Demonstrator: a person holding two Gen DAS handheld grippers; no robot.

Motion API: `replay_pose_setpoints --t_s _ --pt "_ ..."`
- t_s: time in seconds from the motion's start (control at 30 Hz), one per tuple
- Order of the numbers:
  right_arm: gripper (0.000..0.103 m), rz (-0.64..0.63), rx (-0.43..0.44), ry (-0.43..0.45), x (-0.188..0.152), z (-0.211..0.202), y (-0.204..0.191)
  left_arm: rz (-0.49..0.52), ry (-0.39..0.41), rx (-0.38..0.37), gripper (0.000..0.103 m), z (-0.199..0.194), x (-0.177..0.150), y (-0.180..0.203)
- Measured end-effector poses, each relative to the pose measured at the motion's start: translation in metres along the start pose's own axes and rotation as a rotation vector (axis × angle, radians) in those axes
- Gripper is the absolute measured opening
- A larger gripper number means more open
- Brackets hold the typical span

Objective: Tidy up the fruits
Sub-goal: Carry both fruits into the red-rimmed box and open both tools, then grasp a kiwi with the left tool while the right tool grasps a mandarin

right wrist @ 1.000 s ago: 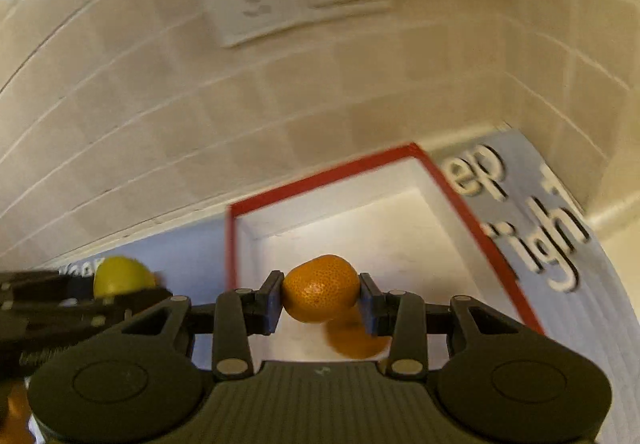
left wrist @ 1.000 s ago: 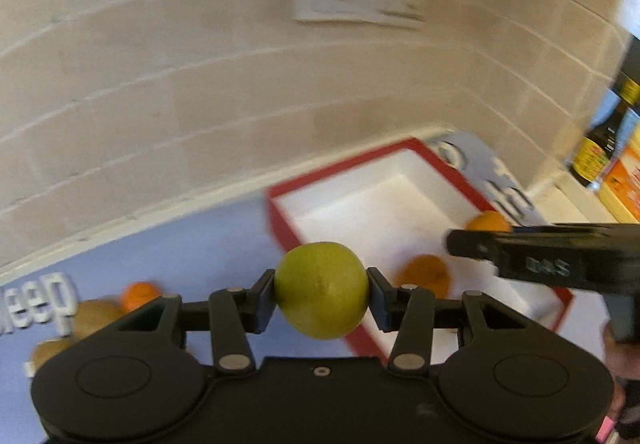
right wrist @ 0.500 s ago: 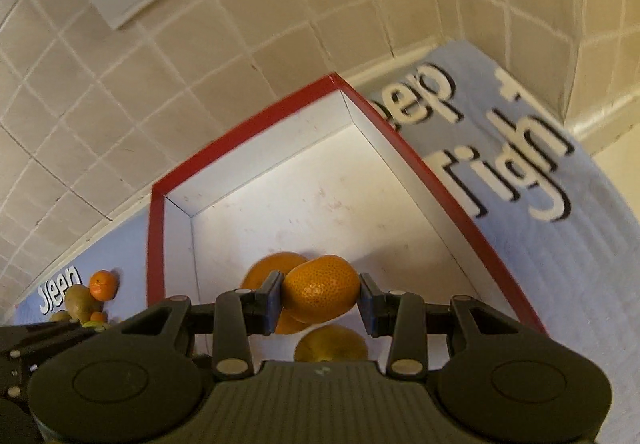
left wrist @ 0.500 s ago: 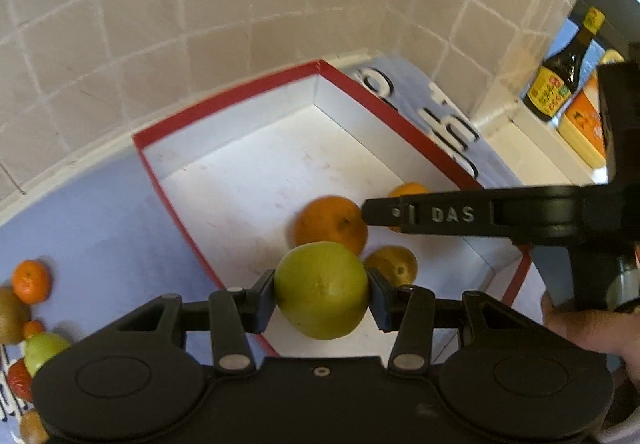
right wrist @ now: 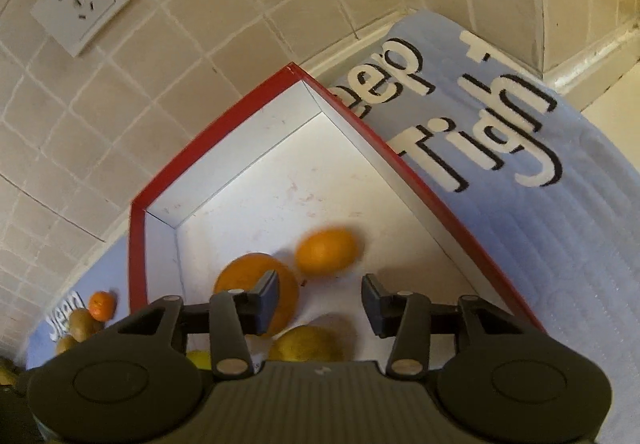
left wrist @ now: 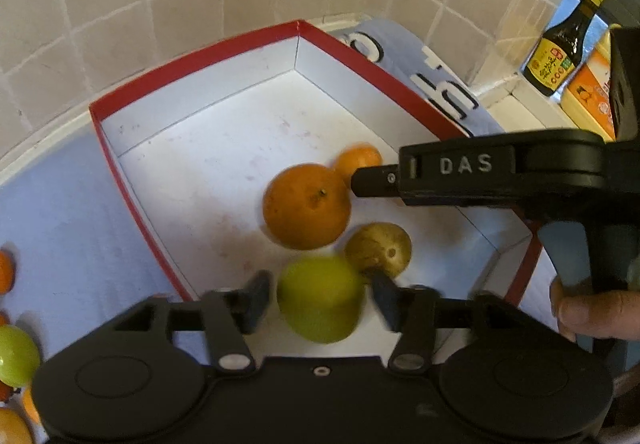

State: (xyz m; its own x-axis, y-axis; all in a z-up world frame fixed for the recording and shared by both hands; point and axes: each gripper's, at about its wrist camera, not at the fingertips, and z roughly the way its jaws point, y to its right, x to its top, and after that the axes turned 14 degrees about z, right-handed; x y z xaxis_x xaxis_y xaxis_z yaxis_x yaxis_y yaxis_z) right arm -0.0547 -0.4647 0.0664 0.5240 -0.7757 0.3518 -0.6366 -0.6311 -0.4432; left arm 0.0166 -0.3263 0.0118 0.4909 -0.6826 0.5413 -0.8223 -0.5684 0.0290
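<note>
left wrist: my left gripper (left wrist: pixel 320 302) points down over the red-rimmed box (left wrist: pixel 192 61); its jaws have just been opening, the blurred green fruit (left wrist: pixel 320 300) between them untouched, by the near-left wall. the far floor is bare.

right wrist: my right gripper (right wrist: pixel 320 304) has just been opening too, nothing between its jaws; the small orange (right wrist: pixel 326 251) lies mid-floor beyond them.

Right gripper (right wrist: pixel 320 300) jaws just opening, small orange (right wrist: pixel 326 251) loose beyond them in red-rimmed box (right wrist: pixel 208 127)
</note>
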Motion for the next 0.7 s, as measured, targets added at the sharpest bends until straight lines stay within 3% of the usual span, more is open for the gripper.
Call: replay_pose_setpoints --t_s 0.13,0.7 --pt "0.062 0.004 -0.009 0.019 -0.001 -0.007 -0.001 0.005 0.019 0.002 0.081 -0.01 0.004 -0.003" --pt "0.067 -0.07 0.015 0.068 -0.011 -0.035 -0.045 -0.03 0.077 0.079 0.081 -0.053 -0.002 -0.033"
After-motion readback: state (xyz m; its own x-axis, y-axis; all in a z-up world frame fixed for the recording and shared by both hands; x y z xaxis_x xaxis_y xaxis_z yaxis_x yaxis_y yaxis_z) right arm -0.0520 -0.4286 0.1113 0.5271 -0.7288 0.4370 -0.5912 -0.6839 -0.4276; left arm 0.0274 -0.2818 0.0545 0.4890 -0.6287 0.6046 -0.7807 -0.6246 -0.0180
